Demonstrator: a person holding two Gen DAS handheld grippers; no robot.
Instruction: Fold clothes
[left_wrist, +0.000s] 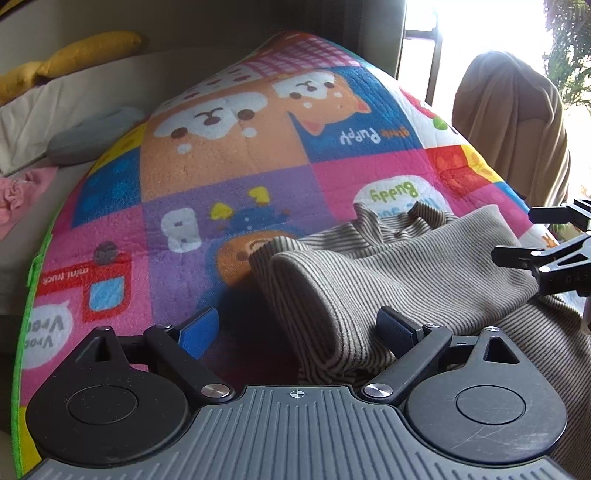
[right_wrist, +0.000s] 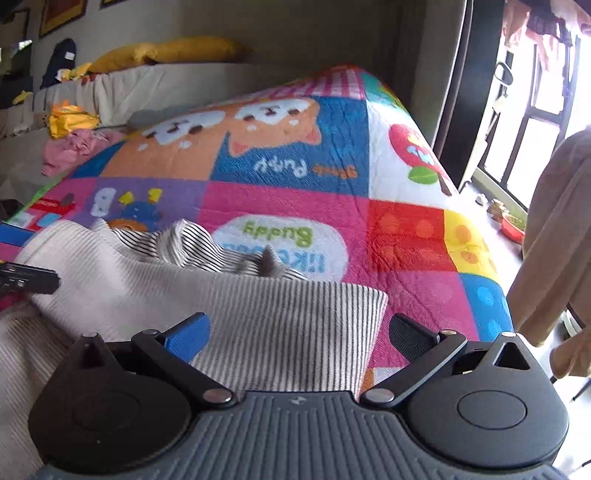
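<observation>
On cartoon quilt (left_wrist: 258, 155), striped top (left_wrist: 388, 266) lies between both my jaws: left gripper (left_wrist: 299, 328) wide open, right gripper (right_wrist: 299, 332) wide open, neither gripping fabric.

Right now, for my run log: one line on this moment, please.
stage: mid-fold | left tongs: open, straddling shirt edge | right tongs: open, over shirt hem | surface: mat

Quilt (right_wrist: 314, 199) lies bare ahead — passable; striped garment (right_wrist: 258, 332) (bunched) crowds the near edge.
</observation>
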